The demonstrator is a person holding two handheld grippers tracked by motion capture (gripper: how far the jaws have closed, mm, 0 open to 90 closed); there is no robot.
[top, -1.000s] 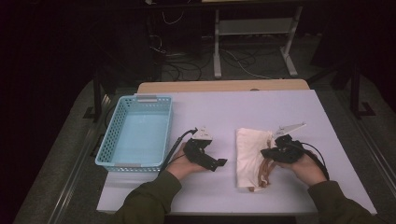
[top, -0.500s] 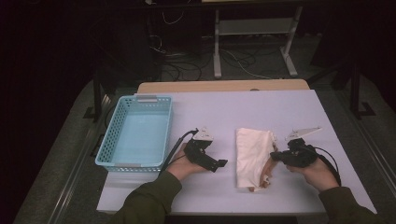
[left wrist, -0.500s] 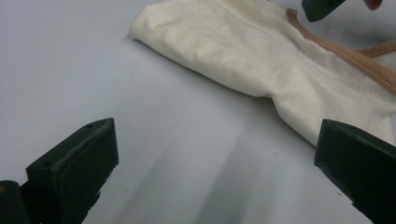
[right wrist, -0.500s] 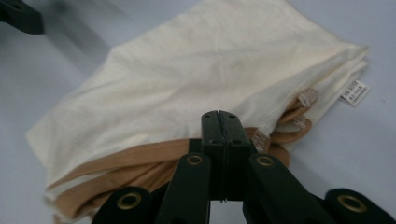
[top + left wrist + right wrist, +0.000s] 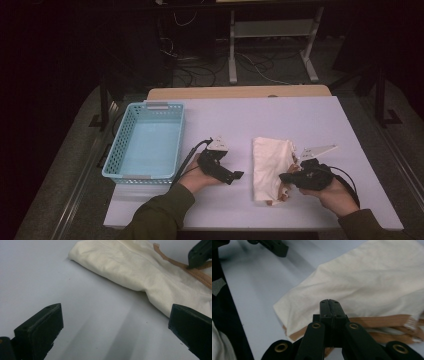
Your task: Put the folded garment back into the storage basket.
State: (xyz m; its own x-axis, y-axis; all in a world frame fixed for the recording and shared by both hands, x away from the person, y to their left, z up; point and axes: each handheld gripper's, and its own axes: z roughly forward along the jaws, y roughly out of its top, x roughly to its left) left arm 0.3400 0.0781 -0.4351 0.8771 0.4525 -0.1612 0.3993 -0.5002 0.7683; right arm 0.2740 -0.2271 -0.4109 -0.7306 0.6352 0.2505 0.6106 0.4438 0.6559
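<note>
- Broadly, a pale lilac table [image 5: 300, 120] fills the high view, with dark floor and cables beyond its far edge
- Next in size, a light blue basket [image 5: 112, 152] stands on the table's left part, nothing in it that I can make out
- Right of centre lies a cream cloth bag [image 5: 267, 160], folded flat — its tan straps [image 5: 384, 320] poke out along the near edge, well apart from the basket
- On the person's right, the right gripper [image 5: 286, 177] sits at the bag's right edge; in the right gripper view its jaws are pressed together just above the straps, and I cannot tell whether a strap or a fold of cloth is caught between them
- On the other side, the left gripper [image 5: 239, 175] rests low on bare table between basket and bag, its jaws spread wide with nothing between them; in the left gripper view the bag's edge lies just ahead of them
- Judging by this, the step in hand is tidying or folding the bag at its strap edge, with the basket the likely place for it to end up
- As for the next move, it calls for a sure pinch on the straps or cloth by the right gripper — and the left one coming in to take the bag's left edge, so the bag lifts flat and does not fall open
</note>
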